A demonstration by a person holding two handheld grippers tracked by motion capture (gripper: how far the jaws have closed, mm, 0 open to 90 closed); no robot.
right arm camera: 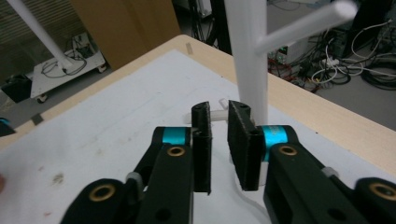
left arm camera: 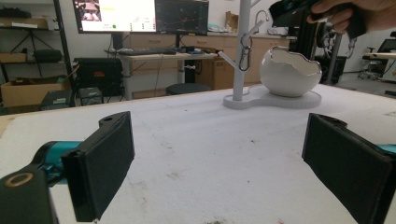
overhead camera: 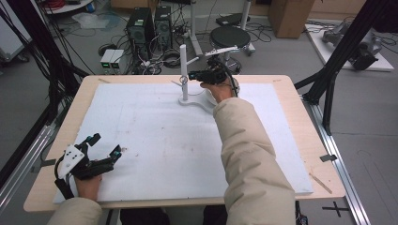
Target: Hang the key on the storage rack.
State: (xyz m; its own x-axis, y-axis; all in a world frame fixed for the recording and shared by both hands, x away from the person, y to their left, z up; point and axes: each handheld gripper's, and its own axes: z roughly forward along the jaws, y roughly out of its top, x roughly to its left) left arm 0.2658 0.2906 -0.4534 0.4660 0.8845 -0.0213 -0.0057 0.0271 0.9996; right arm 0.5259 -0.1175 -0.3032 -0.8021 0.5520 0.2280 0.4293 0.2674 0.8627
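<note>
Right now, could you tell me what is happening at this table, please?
A person works at a white stand with pegs and an egg-shaped bowl at the table's far side. The right gripper sits against a low peg by the post, jaws slightly apart, nothing visibly held. A metal ring hangs from a peg. The left gripper rests open near the front edge.

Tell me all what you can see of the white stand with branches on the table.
The white stand is an upright post with slanted branches, looking like matte plastic, on a flat rounded base at the table's far edge. A metal carabiner hangs from one branch. A white eggshell-shaped bowl sits on the base. The right tool hovers by a low branch.
</note>
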